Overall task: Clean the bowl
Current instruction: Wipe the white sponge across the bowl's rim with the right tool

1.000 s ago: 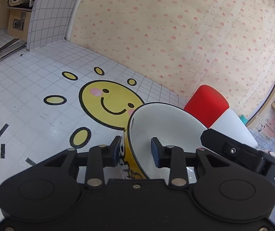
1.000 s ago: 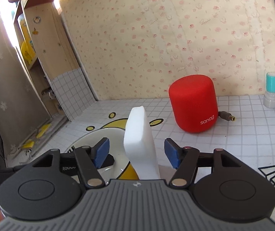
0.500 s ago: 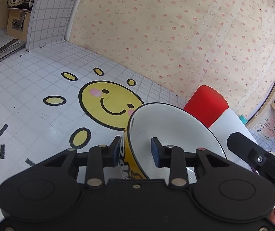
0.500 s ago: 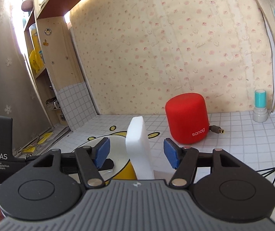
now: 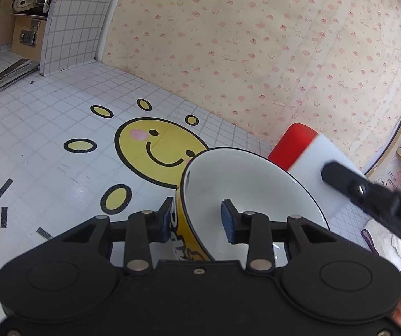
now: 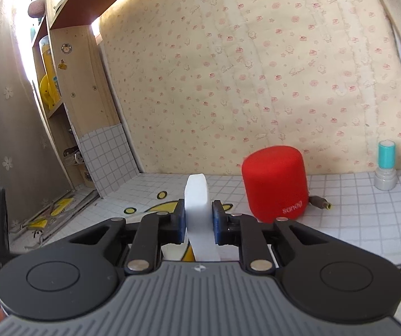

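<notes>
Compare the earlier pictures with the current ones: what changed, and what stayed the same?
The right gripper has just closed its jaws onto the white sponge, which stood loose between them before. The left gripper still straddles the wall of the tilted bowl; the red speaker is unmoved.

We get 2 fisheye views, each looking forward along its own gripper's fingers, close over the tiled tabletop point(image 5: 60, 106). Our left view tilts down onto the smiley sticker point(image 5: 155, 151); our right one faces the wallpapered wall point(image 6: 256, 84) more levelly. Both share the red cylinder point(image 6: 274, 182) and the wall.
</notes>
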